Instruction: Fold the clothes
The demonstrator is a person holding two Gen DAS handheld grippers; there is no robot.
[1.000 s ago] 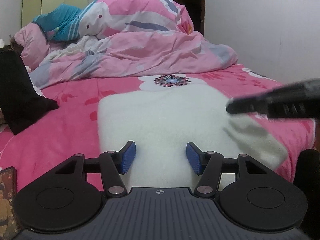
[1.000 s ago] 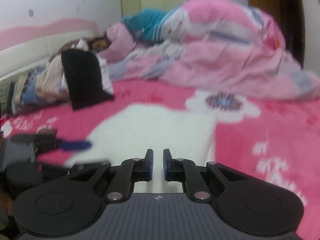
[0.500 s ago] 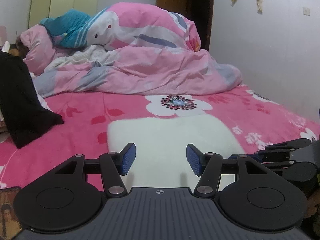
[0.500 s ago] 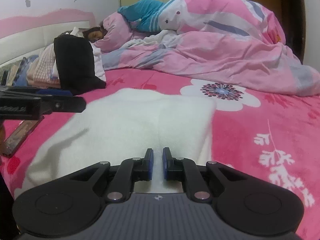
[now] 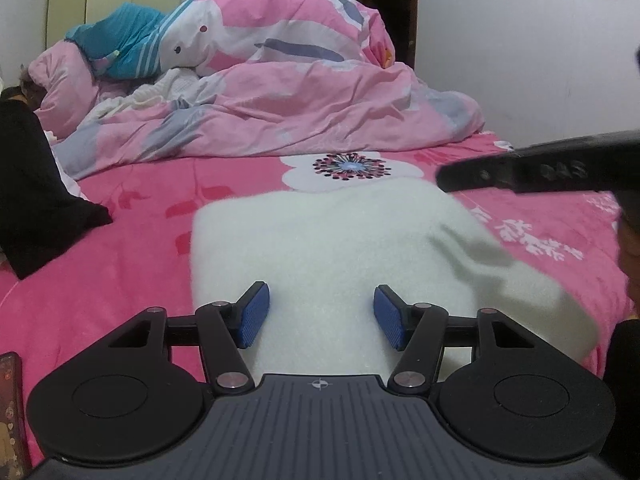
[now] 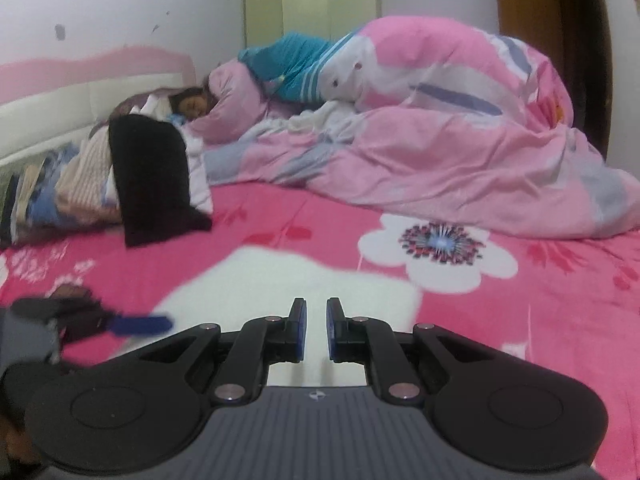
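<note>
A white fleece garment [image 5: 332,248] lies spread on the pink flowered bedsheet [image 5: 132,272]. My left gripper [image 5: 322,316] hovers open over its near edge, blue pads wide apart with nothing between them. My right gripper [image 6: 316,328] is nearly closed, and white cloth shows in the thin gap between its pads. In the left wrist view the right gripper [image 5: 442,179] reaches in from the right above the garment's far right corner, and a flap of cloth slopes away below it. The white garment [image 6: 288,280] looks blurred in the right wrist view.
A heaped pink quilt [image 5: 300,100] fills the far end of the bed. A person's head [image 6: 192,104] rests by the headboard. A black garment [image 6: 152,176] leans on stacked clothes [image 6: 60,184] at the left. A phone [image 5: 8,400] lies at the near left edge.
Half a second ago the right gripper sat low at the garment's near right edge; now it is raised over the far right corner with a flap of cloth. The left gripper stays open.
</note>
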